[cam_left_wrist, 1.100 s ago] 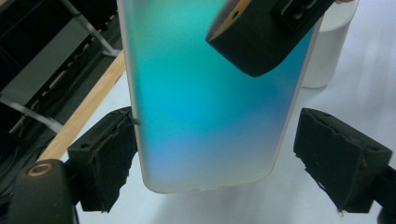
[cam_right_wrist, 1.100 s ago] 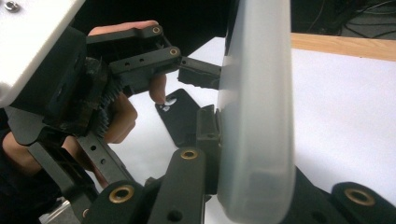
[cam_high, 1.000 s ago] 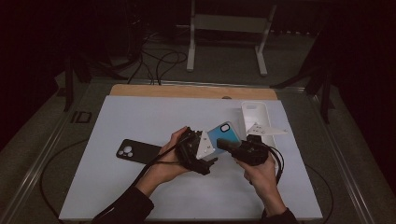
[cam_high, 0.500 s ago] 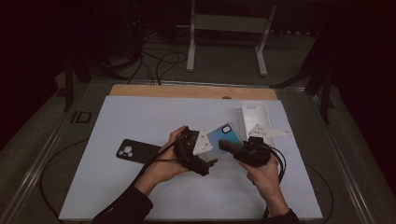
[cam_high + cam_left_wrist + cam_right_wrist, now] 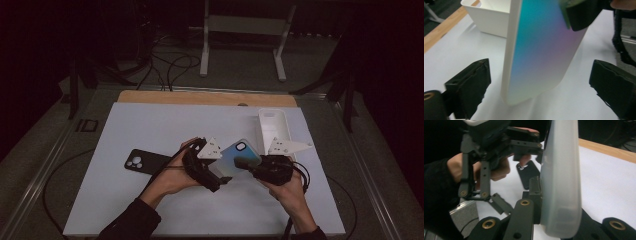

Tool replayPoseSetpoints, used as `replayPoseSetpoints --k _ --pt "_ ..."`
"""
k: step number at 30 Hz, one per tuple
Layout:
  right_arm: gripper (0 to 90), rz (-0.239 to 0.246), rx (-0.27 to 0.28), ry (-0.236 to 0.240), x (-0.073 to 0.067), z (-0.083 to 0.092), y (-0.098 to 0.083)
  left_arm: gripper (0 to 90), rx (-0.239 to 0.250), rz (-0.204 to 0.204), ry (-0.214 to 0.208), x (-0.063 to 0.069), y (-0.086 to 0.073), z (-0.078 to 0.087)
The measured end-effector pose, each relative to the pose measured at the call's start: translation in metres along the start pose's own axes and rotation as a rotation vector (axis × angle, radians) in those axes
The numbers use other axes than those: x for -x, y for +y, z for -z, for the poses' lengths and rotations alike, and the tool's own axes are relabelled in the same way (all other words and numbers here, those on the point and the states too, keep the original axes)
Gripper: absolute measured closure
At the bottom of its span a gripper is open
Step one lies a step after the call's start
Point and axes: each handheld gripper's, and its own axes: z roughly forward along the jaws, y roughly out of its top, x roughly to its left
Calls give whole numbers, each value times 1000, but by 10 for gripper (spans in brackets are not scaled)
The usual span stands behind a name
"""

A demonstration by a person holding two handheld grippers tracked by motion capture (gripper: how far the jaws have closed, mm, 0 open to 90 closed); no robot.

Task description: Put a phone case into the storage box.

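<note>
A phone case with a teal-to-purple back point(image 5: 240, 156) is held up off the white table between the two hands. My right gripper point(image 5: 246, 164) is shut on its edge; in the right gripper view the frosted case point(image 5: 561, 182) stands upright, clamped between the jaws point(image 5: 561, 225). My left gripper point(image 5: 218, 178) is open, and its jaws have just been opening. In the left gripper view the case point(image 5: 541, 50) stands between the wide-set fingers point(image 5: 469, 82) without touching either. A black phone case point(image 5: 145, 161) lies flat on the table to the left.
A white tray point(image 5: 274, 127) sits at the back right of the white table top point(image 5: 150, 125), close behind the hands. A wooden strip point(image 5: 200, 97) runs along the far edge. Cables trail from both grippers toward the near edge.
The left gripper's jaws stand a little wider around the gradient case. Both hands have stayed almost in place, and the right gripper keeps its hold.
</note>
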Motion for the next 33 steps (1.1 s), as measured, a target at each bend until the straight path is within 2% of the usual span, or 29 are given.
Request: replayPoseSetpoints --k 5,7,9,14,21,24,30,33 --pt "866 33 -1 54 -2 0 0 188 20 0 -52 -1 -1 2" --pt "865 42 -3 68 -2 0 0 287 16 -2 -63 -1 -1 3" --pt "865 52 2 82 -2 0 1 345 14 1 -95 -3 -2 3" --pt "860 64 -4 83 -1 1 2 473 15 -5 -133 -3 -5 4" --pt "822 47 -5 103 5 5 1 595 39 20 -186 -6 -7 7" --pt "767 40 -9 106 7 6 0 658 37 19 -194 -6 -9 6" --pt "567 47 -8 79 6 3 0 769 34 9 -201 -4 -11 3" --pt "467 56 -26 12 3 1 0 802 47 2 -197 -2 -10 4"
